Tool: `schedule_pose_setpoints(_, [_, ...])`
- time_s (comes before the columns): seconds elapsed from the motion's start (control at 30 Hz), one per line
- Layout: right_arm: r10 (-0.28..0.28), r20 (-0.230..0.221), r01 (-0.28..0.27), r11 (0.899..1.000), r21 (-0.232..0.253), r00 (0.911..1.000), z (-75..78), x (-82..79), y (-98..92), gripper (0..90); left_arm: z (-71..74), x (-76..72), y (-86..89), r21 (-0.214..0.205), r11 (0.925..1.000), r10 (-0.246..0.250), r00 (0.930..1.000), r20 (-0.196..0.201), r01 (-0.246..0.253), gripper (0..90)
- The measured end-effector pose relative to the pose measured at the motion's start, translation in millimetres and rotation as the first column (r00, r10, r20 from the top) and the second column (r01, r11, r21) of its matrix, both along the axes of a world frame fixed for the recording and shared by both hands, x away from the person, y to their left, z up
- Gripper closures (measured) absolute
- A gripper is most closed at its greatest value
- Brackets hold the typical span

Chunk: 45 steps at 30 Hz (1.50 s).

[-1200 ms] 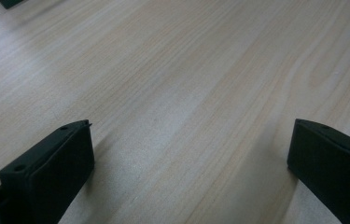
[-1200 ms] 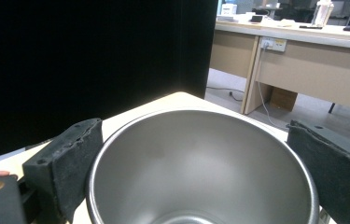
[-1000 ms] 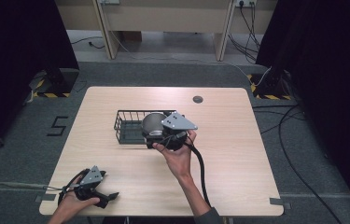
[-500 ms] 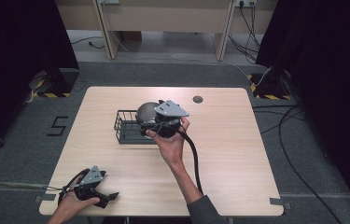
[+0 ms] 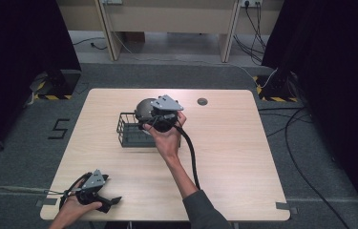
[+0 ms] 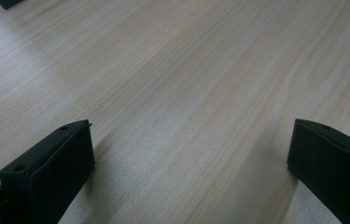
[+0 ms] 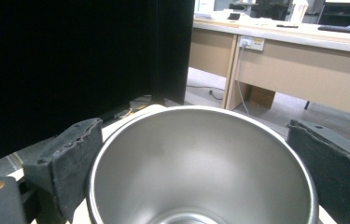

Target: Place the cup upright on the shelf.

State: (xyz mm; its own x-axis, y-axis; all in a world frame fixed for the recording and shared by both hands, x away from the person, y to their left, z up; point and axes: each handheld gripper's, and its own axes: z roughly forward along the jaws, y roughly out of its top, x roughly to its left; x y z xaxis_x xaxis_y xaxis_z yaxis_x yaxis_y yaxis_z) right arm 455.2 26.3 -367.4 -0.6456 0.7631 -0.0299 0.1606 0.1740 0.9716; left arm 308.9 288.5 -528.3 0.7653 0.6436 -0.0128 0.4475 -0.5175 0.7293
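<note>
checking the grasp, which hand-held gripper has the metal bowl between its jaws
The right hand-held gripper, raised over the wire basket, grips the metal bowl. The left hand-held gripper rests open near the table's front edge.

Right gripper [image 5: 153, 120] has carried the bowl [image 5: 144, 109] further back and left, so it's now over the basket's [image 5: 128, 135] far edge. Bowl sits between its jaws, mouth toward the gripper.

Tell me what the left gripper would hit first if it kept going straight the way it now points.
Probably the bare table: the left gripper has open jaws angled low over the wood, and nothing lies between or just ahead of them. A dark thing at the far corner sits off that line.
</note>
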Motion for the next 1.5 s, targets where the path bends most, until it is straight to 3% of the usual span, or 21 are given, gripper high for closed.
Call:
schedule_pose_setpoints(0.57, [-0.061, -0.031, 0.061, 0.998, 0.009, 0.9977, -16.5, 27.6, 3.4, 6.1, 0.0, 0.1, -0.1, 0.000, 1.0000, -0.001, 1.0000, 0.000, 0.001, 0.0])
schedule_pose_setpoints(1.5, [-0.124, -0.032, 0.124, 0.992, 0.006, 0.9918, -29.6, 33.0, 14.5, 6.1, 0.0, 0.0, -0.2, 0.000, 1.0000, -0.002, 1.0000, 0.000, 0.002, 0.0])
